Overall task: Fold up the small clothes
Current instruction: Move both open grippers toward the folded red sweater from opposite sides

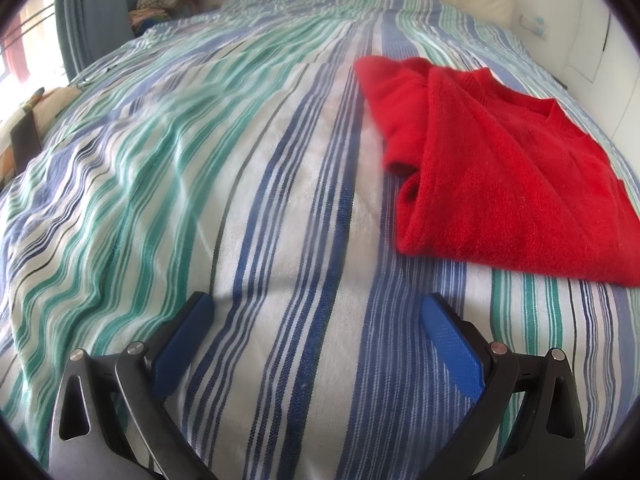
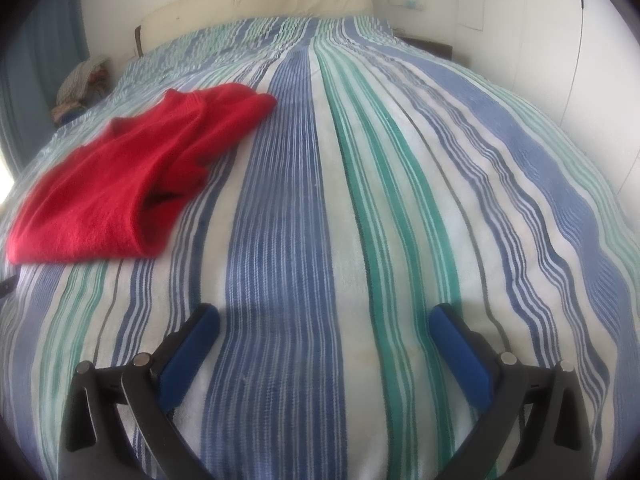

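- Striped blue, green and white woven bedspread covers the whole bed, with a cream padded headboard at the far end.
- Red fuzzy knit sweater, folded, lies flat on the bedspread.
- Left gripper hovers with blue-padded fingers spread wide, empty; the sweater sits ahead to its right, apart.
- Right gripper is likewise spread and empty; the sweater lies ahead to its left.
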